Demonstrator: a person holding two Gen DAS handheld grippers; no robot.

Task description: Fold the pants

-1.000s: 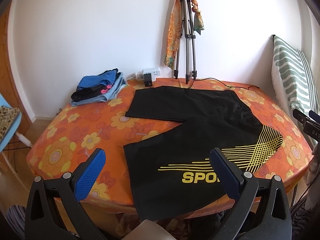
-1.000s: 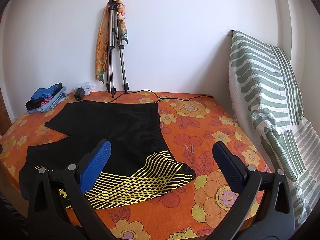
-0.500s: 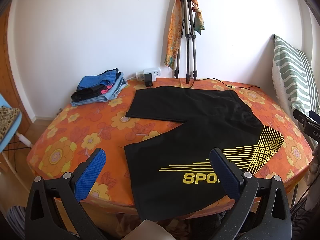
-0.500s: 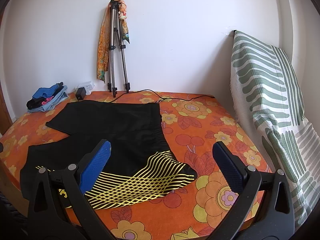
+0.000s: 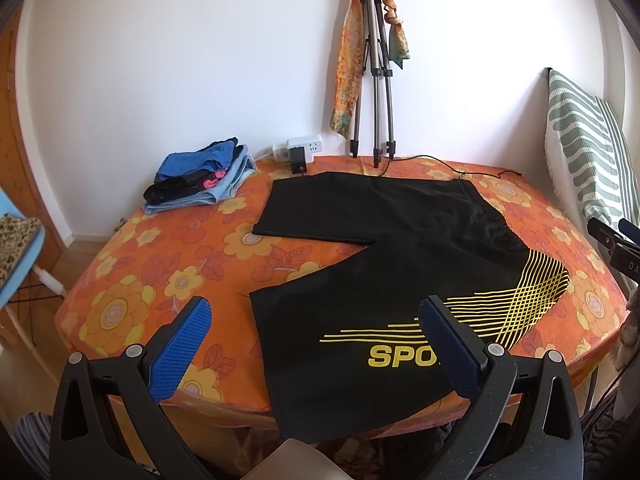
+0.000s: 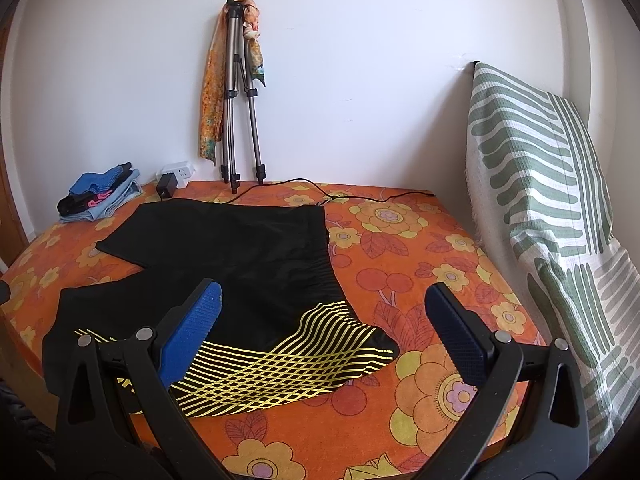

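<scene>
Ahead of the left gripper, jaws spread wide and empty, black sport shorts flat on the floral orange tablecloth, printed leg between the pads; from the right gripper, likewise wide and empty, striped waist corner between and below its pads.

- Left gripper: jaws spread wide, nothing between them; blue ribbed pads face inward, black frame low in its own view.
- Right gripper: jaws likewise wide apart, empty, pads angled inward.
- Right gripper's tip shows at the right edge of the left wrist view.
</scene>
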